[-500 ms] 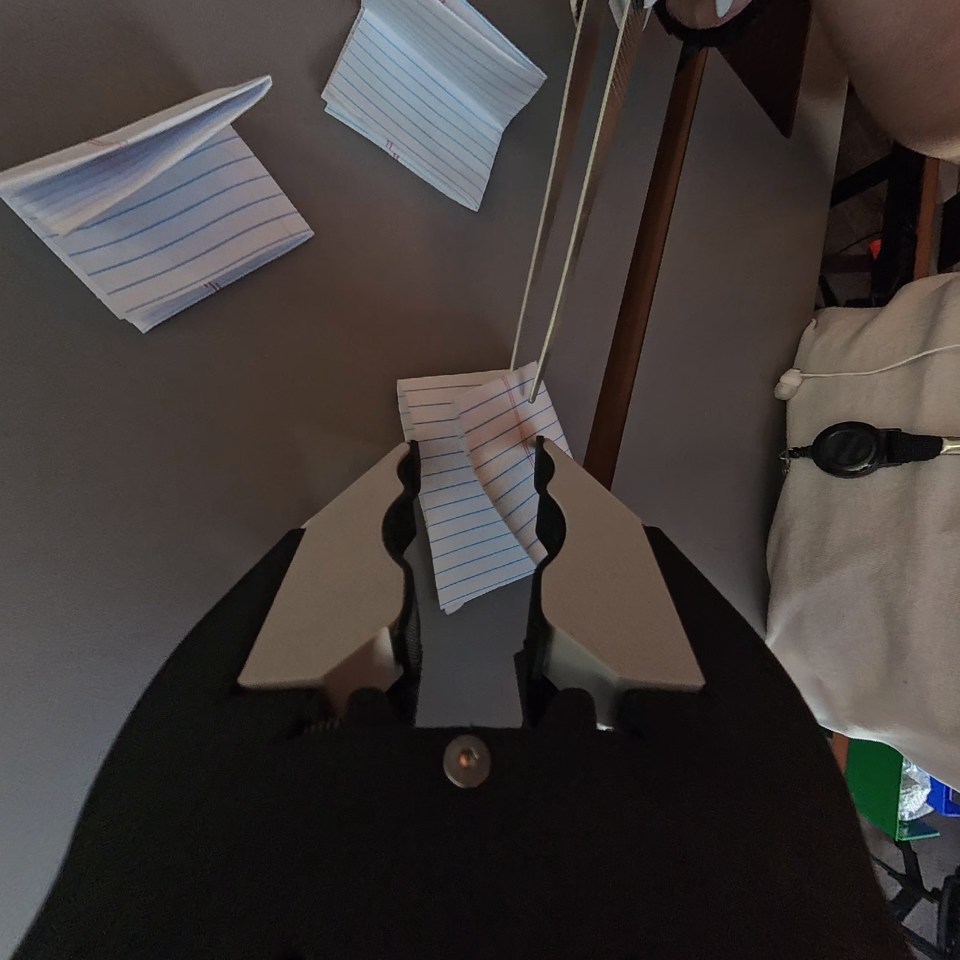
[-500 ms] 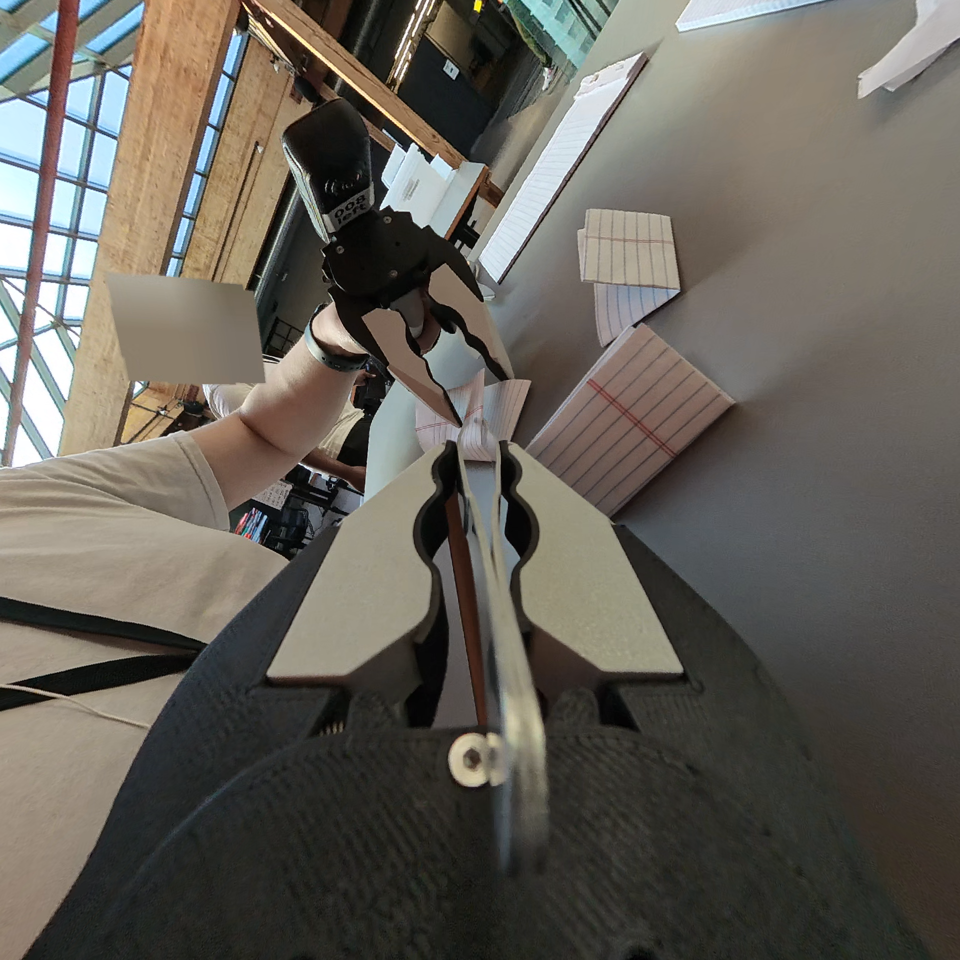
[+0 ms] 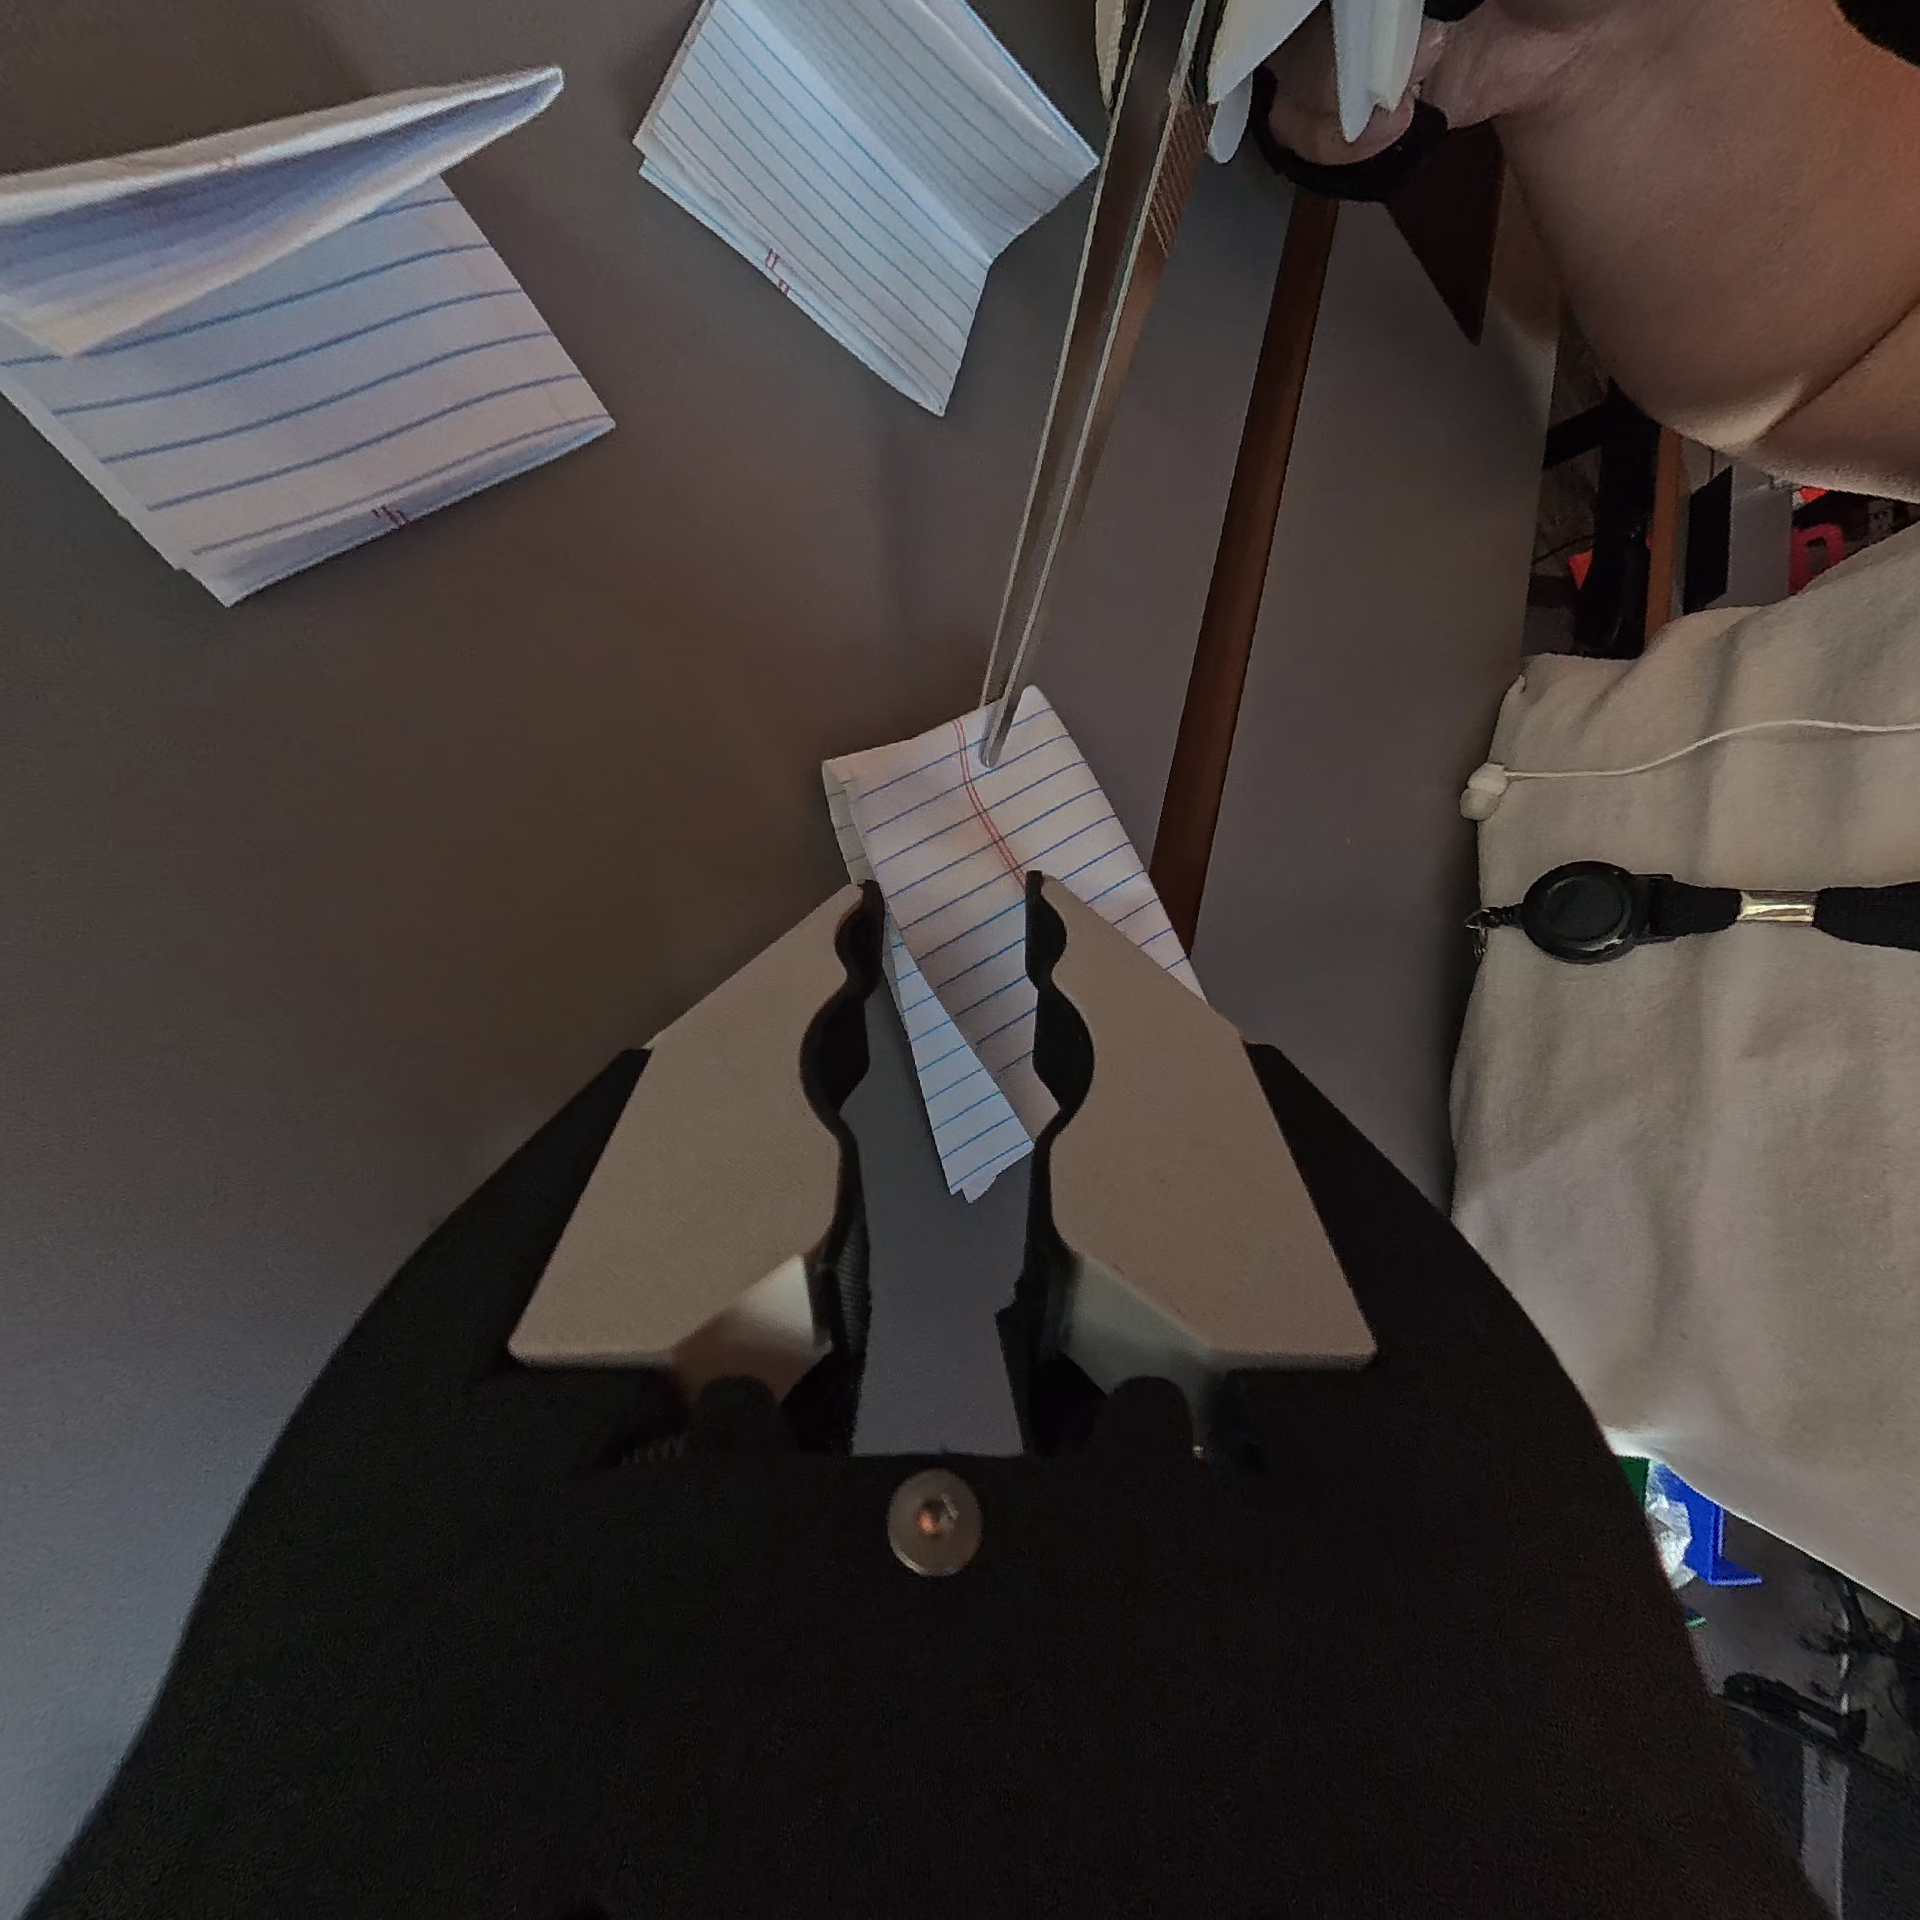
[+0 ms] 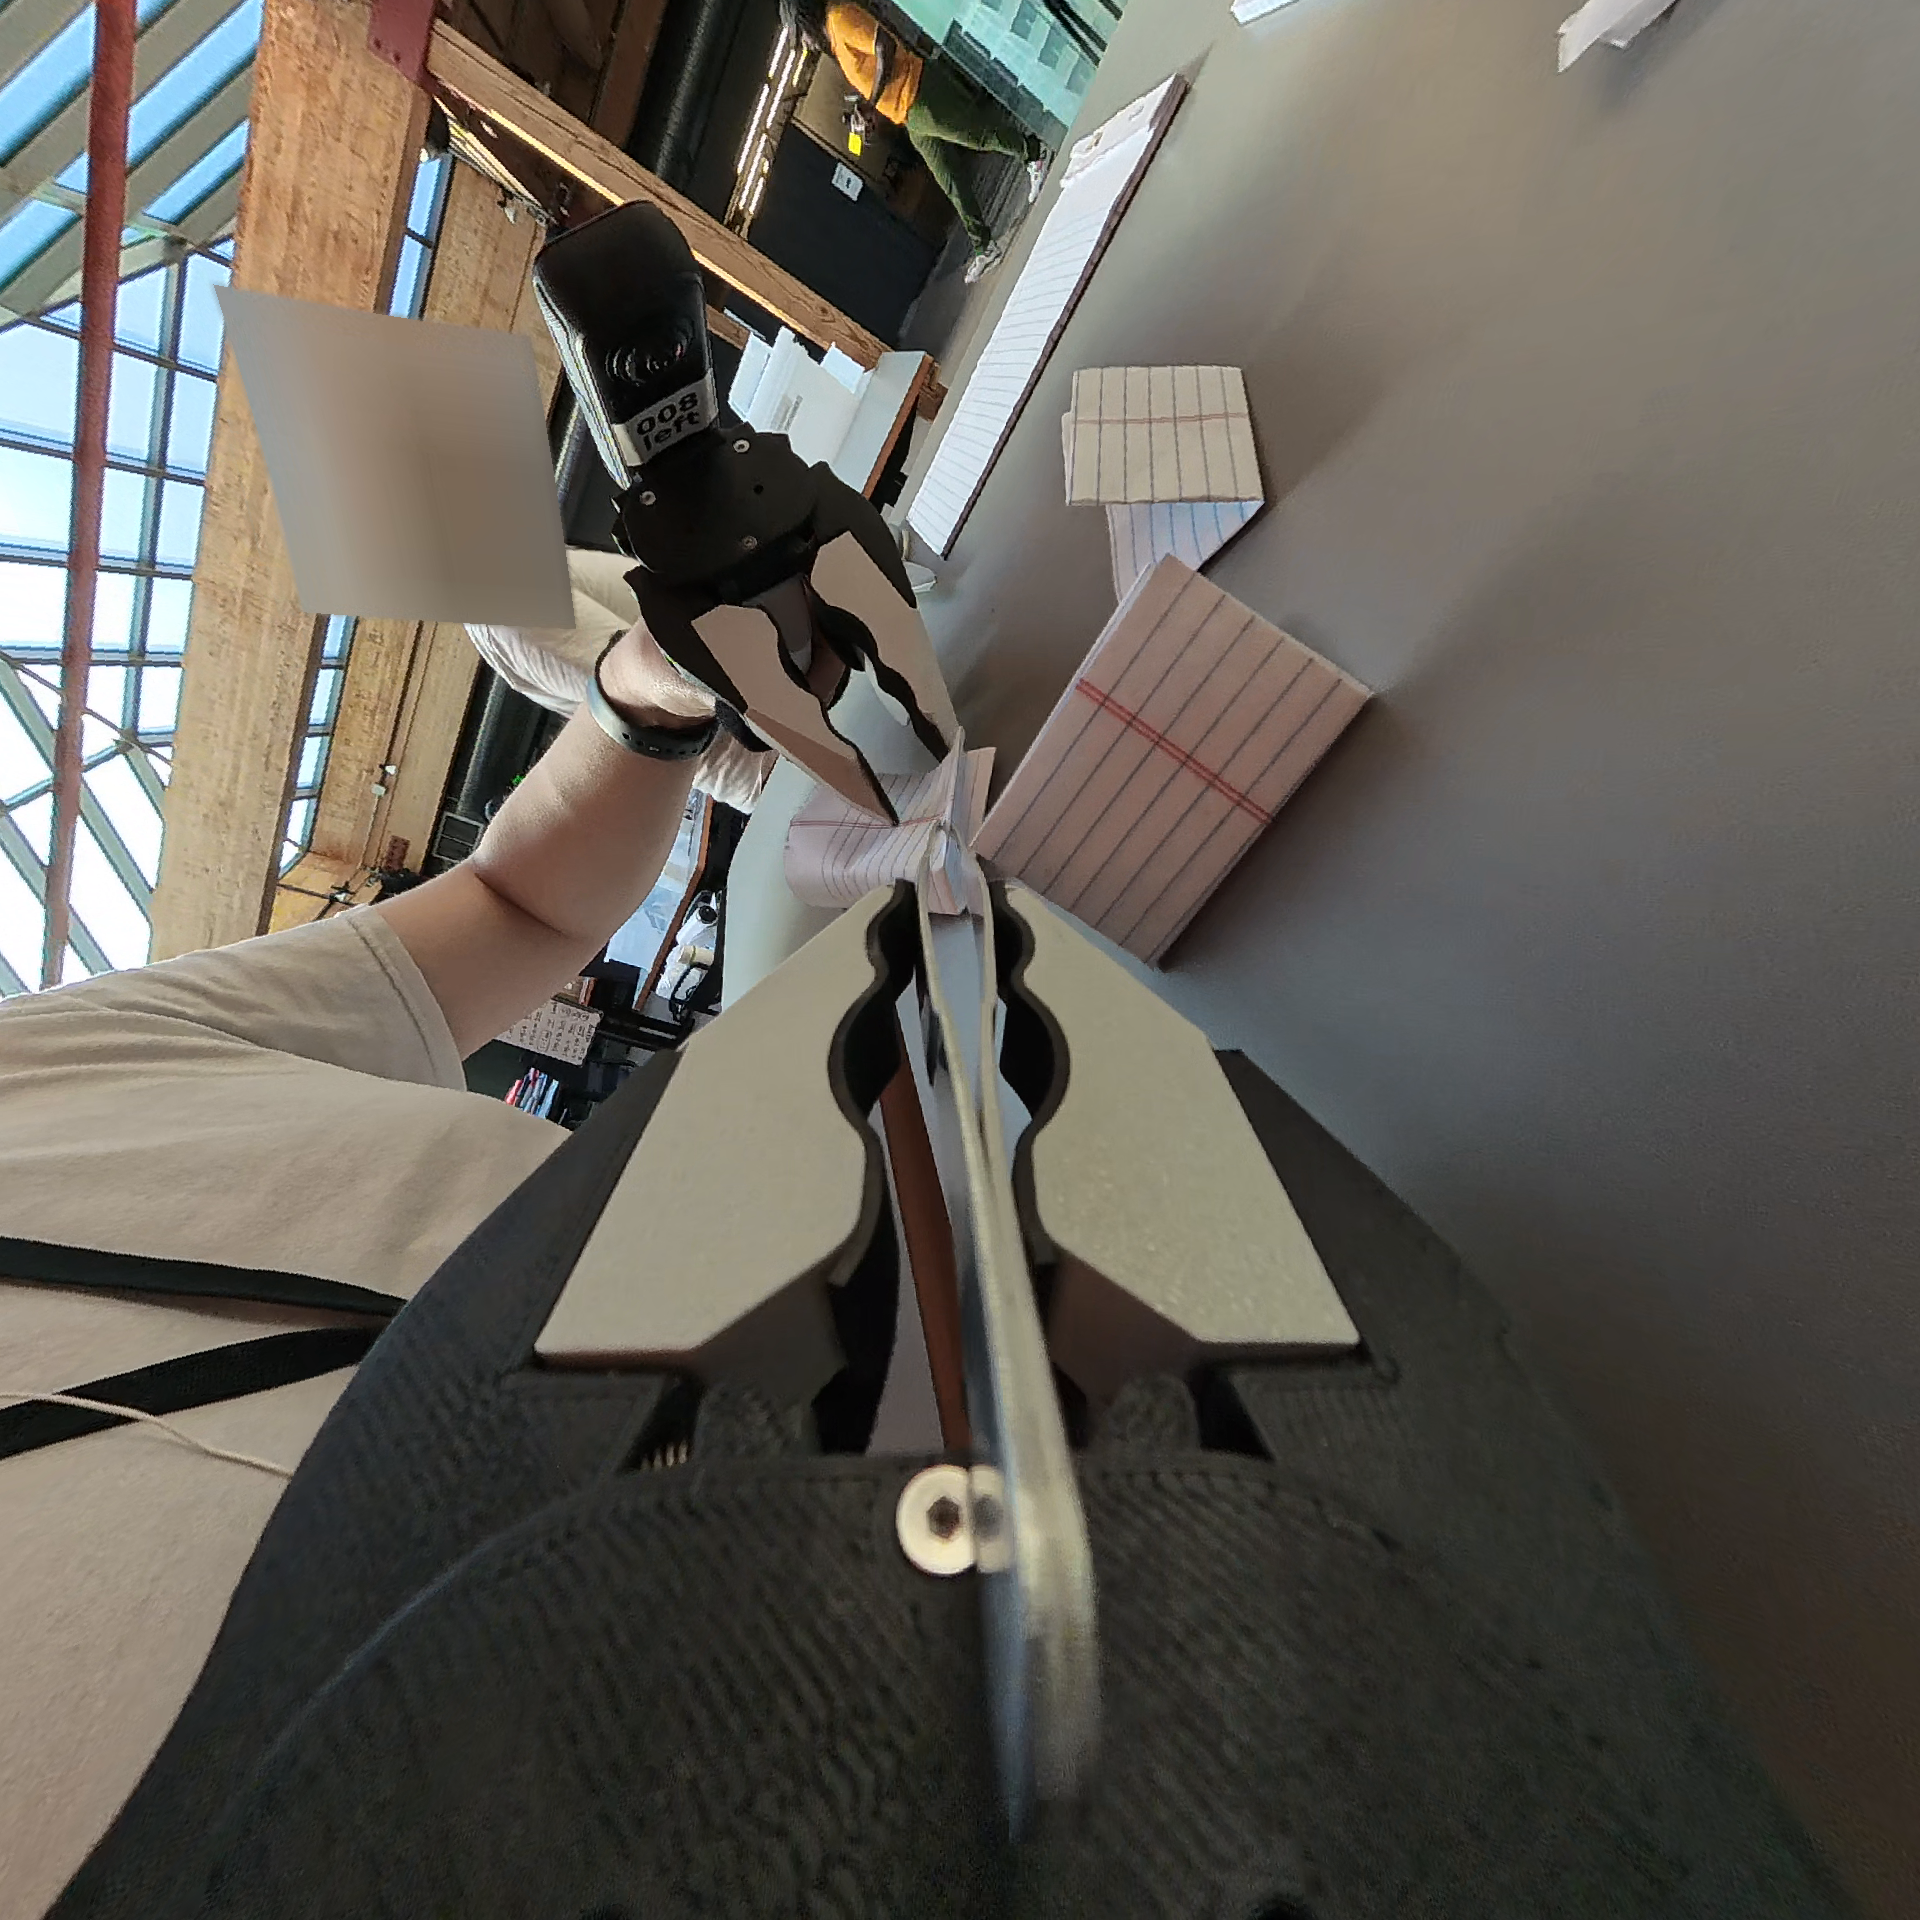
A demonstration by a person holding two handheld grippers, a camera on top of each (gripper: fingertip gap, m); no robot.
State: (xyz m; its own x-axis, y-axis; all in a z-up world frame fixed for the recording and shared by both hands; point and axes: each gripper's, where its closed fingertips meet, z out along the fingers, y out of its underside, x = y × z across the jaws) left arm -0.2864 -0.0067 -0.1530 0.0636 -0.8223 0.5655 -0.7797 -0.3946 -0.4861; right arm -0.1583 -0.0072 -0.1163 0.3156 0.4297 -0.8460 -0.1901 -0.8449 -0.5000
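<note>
right gripper point(image 4: 951, 899) clamped on long metal tweezers point(image 3: 1081, 416), whose tips pinch the top edge of a small folded lined paper point(image 3: 987, 894). left gripper point(image 3: 951, 894) jaws stand parted either side of that paper, above the grey table point(image 3: 520, 779); contact unclear. two larger folded sheets point(image 3: 291, 395) lie well apart, upper left.

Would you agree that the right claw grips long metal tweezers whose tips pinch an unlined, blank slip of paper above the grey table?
Not quite: the slip of paper is lined, as the left wrist view shows. The right claw does grip the tweezers.
</note>
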